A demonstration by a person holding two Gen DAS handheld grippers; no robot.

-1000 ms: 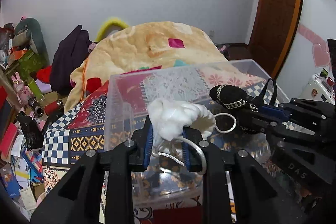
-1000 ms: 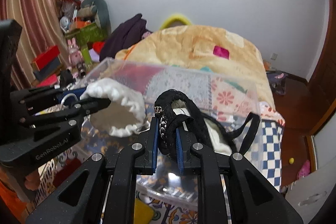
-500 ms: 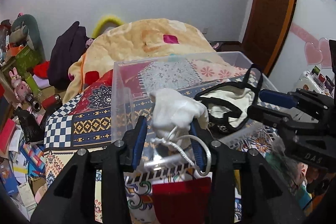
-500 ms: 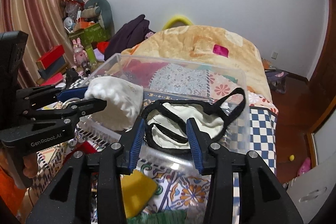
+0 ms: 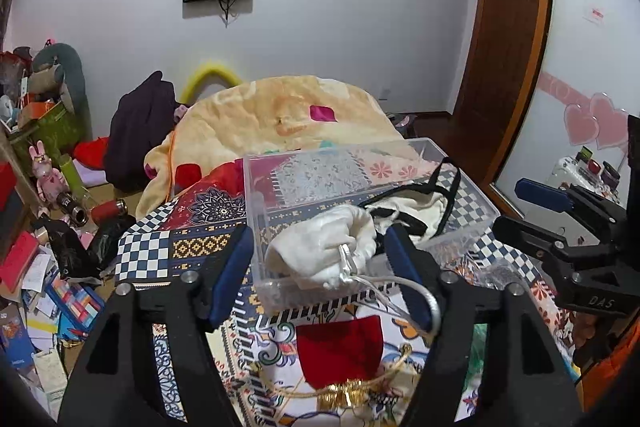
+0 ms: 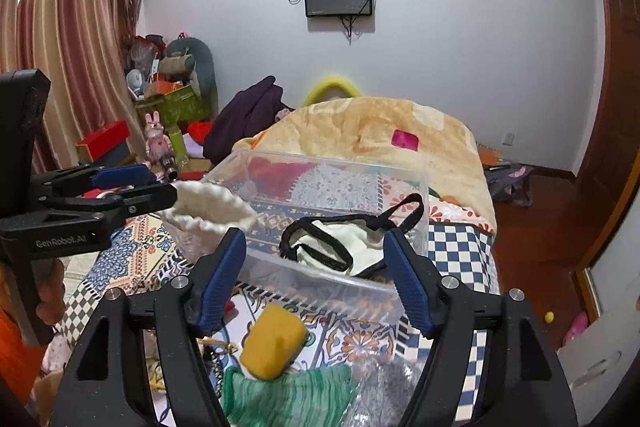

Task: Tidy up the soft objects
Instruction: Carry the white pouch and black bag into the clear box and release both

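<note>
**Q:** what are your grippers doing right now?

**A:** Both spread wide, nothing clamped. My left gripper (image 5: 322, 273) sits at the clear plastic bin's (image 5: 256, 211) near rim. The white drawstring pouch (image 5: 320, 251) slumps in the bin's near-left corner between my fingers; its silver cord (image 5: 400, 287) trails out past the right finger at about 4 o'clock. Can't tell if it touches.

**Q:** and the right one?

**A:** My right gripper (image 6: 316, 279) hovers in front of the bin, with the cream, black-trimmed bag (image 6: 352, 239) inside at 12. Below me on the patterned bedspread (image 6: 456, 247) are a yellow pouch (image 6: 274, 341) and green cloth (image 6: 292, 395); a red pouch (image 5: 340, 351) lies at the left gripper's 6.
</note>
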